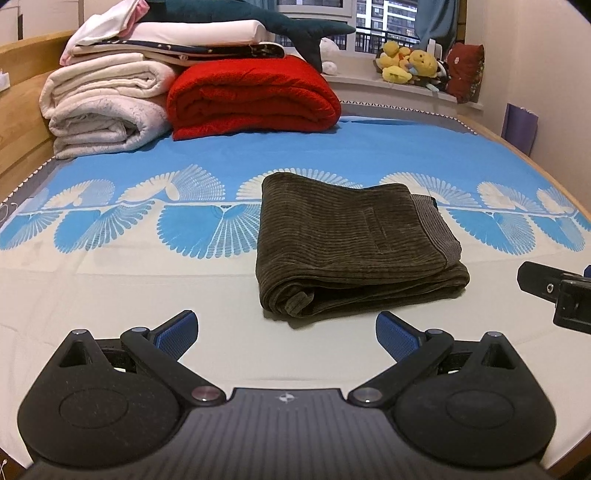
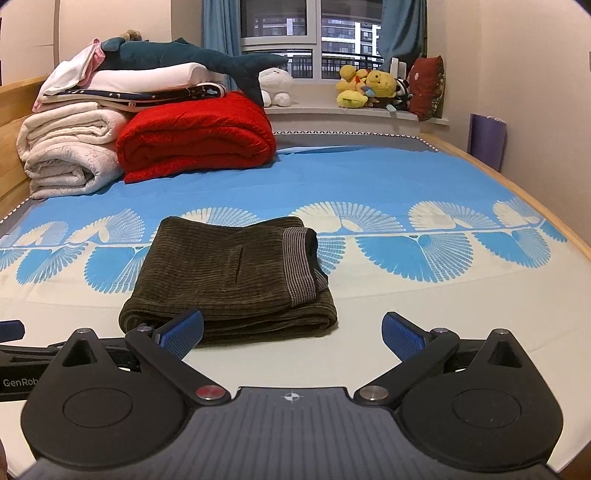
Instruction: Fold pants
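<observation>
Dark olive corduroy pants (image 1: 351,243) lie folded into a compact rectangle on the bed sheet (image 1: 129,291), with a striped waistband lining showing along the right edge. In the right wrist view the same pants (image 2: 236,277) sit just ahead and left of centre. My left gripper (image 1: 286,334) is open, its blue pads a short way in front of the near fold, holding nothing. My right gripper (image 2: 291,334) is open too, its left pad (image 2: 183,332) overlapping the near edge of the pants in the picture. The right gripper's body (image 1: 561,291) shows at the left wrist view's right edge.
A red blanket (image 1: 251,96) and rolled white blankets (image 1: 103,110) are stacked at the far left of the bed, with a plush shark (image 1: 258,18) on top. Plush toys (image 1: 406,62) line the windowsill. A wooden bed frame (image 2: 554,210) runs along the right side.
</observation>
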A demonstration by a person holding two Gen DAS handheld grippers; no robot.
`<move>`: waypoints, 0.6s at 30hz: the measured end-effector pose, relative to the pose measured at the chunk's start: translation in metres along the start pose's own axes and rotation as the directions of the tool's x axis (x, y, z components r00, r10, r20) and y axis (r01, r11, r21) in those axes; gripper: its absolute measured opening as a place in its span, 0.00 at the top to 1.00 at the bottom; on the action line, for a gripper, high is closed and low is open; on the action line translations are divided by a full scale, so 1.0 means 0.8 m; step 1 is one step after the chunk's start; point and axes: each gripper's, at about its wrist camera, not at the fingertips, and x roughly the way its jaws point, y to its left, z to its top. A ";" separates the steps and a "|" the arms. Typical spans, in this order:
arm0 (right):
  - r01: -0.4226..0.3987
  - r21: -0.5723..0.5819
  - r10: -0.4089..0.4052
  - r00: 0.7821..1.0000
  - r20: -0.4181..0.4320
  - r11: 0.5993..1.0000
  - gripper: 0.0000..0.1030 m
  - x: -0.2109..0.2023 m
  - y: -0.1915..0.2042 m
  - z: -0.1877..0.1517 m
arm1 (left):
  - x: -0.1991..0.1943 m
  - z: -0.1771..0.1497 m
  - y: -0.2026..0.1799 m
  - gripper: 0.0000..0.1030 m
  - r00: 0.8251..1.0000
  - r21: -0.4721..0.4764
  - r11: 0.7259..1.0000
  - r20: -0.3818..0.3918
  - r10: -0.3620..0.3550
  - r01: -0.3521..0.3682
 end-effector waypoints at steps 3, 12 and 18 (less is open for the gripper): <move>0.000 -0.001 0.000 1.000 -0.001 1.000 0.01 0.000 -0.001 0.000 | -0.001 0.000 0.000 0.00 1.000 0.003 1.000 0.002 -0.001 0.001; 0.002 -0.017 -0.002 1.000 -0.001 1.000 0.01 0.002 0.004 -0.001 | -0.002 -0.002 0.001 0.00 1.000 0.003 1.000 0.006 -0.008 0.008; 0.002 -0.023 -0.002 1.000 0.000 1.000 0.01 0.003 0.007 -0.001 | -0.004 -0.002 0.001 0.00 1.000 0.010 1.000 0.009 -0.011 0.011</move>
